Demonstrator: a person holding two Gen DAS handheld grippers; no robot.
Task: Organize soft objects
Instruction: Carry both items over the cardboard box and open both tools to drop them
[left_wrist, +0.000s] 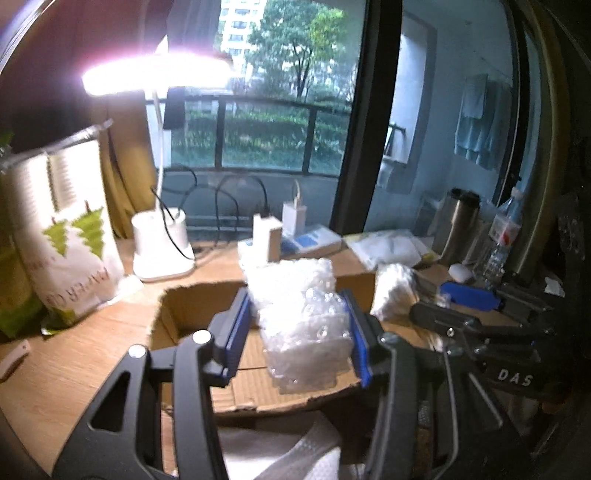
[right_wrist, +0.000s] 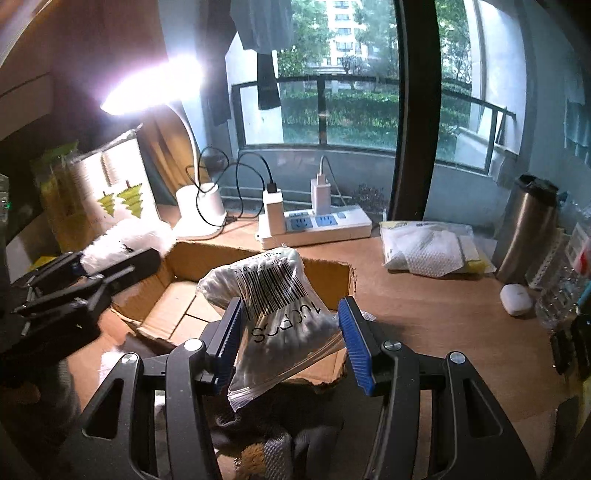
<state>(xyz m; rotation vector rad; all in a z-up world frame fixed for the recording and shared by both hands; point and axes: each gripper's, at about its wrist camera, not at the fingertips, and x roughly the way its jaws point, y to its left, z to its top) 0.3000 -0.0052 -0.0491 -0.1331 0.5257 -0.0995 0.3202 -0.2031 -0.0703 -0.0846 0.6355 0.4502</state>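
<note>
An open cardboard box sits on the wooden desk; it also shows in the right wrist view. My left gripper is shut on a wad of clear bubble wrap and holds it over the box. My right gripper holds a clear zip bag of cotton swabs with a barcode over the box's near edge; the bag touches the left pad, while the right pad stands a little off it. The left gripper shows at the left of the right wrist view, and the swab bag shows in the left wrist view.
A lit desk lamp, a power strip with chargers, a tissue pack, a wipes packet, a steel tumbler, a white earbud case and a water bottle stand around the box. Cloth lies in front.
</note>
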